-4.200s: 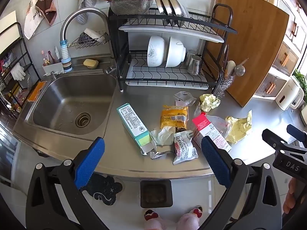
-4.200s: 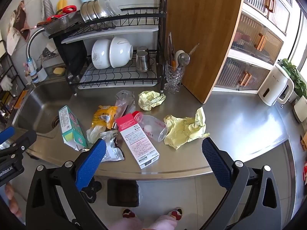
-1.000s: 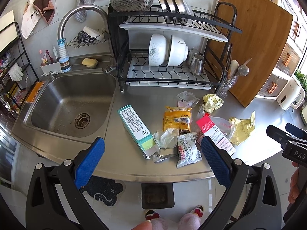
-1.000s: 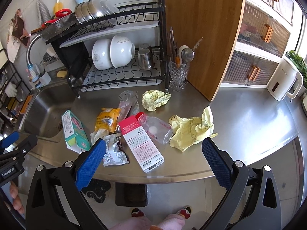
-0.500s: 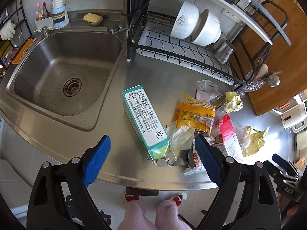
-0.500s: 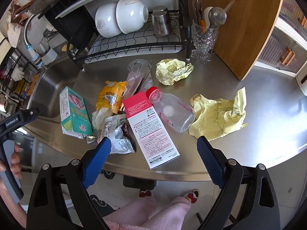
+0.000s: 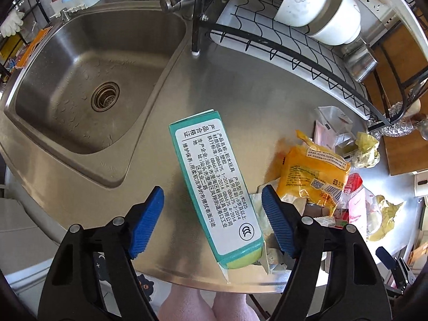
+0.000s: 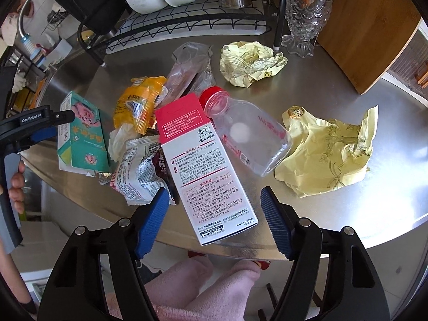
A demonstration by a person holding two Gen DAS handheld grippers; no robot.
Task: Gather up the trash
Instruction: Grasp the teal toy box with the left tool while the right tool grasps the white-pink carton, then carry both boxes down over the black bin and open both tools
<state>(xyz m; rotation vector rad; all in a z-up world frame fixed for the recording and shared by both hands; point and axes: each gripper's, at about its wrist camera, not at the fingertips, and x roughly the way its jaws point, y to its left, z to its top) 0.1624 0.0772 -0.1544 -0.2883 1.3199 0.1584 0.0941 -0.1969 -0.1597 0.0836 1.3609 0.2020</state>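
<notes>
The teal box [image 7: 216, 187] lies flat near the counter's front edge, centre of the left wrist view, straddled by the left gripper [image 7: 212, 222] with its jaws spread wide and nothing in them. In the right wrist view the pink-and-white carton [image 8: 203, 171] sits mid-frame between the right gripper [image 8: 214, 219], likewise wide apart and empty. Beside the carton are a clear bottle [image 8: 248, 136], a silver wrapper [image 8: 136, 176] and yellow paper [image 8: 329, 155]. Best, I'd say, to close squarely across each box's narrow width, keeping the loose wrappers out of the pinch.
</notes>
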